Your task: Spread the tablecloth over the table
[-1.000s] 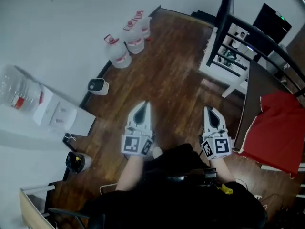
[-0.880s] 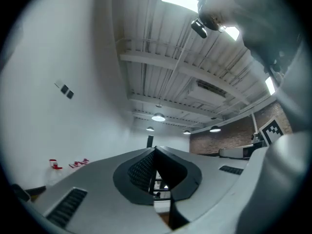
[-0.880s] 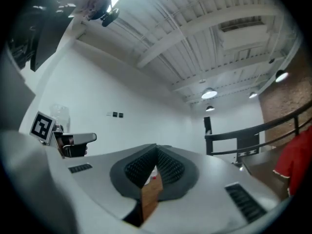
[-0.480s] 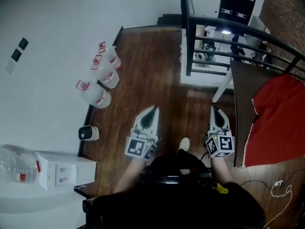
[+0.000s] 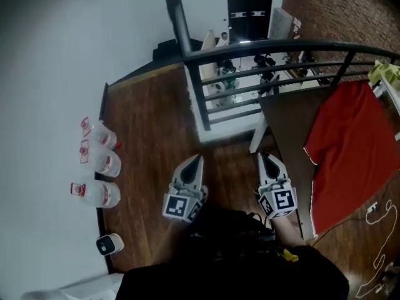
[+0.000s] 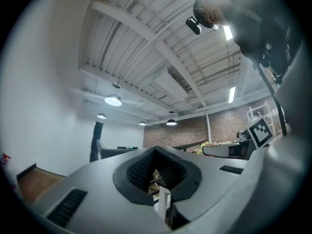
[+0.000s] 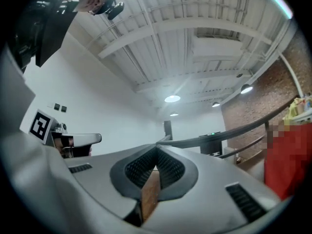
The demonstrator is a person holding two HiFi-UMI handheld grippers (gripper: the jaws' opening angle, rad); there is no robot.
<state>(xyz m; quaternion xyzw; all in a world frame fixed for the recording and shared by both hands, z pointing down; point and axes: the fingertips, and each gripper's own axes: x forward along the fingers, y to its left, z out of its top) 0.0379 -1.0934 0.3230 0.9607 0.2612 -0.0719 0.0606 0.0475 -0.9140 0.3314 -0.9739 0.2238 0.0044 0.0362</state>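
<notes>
So the big change in the last second is the turn. A moment ago the water jugs point(image 5: 99, 161) were up ahead and the red tablecloth point(image 5: 350, 142) was squeezed against the right edge of the head view. Now the jugs are off to the left, and the counter point(image 5: 289, 117) with the cloth on it is ahead and to the right, just past the black railing point(image 5: 281, 45). Looks like the person has swung round to face the job.

What hasn't changed is the claws. The left claw point(image 5: 195, 162) and the right claw point(image 5: 265, 160) both have their jaws together, same as before, with nothing between them. Each gripper view shows only room and ceiling past the closed tips. They're held out over the wood floor point(image 5: 156, 130), side by side and well apart from the cloth.

The tablecloth lies rumpled over the right part of the counter, with a dark bare stretch showing on the side nearest the railing. So it's on there but not spread.

My read is that this is just the approach and nothing of the actual task is done yet. Next up would be closing in on the counter, opening the jaws and picking up an edge of the cloth, probably the right claw first since it's nearer.
</notes>
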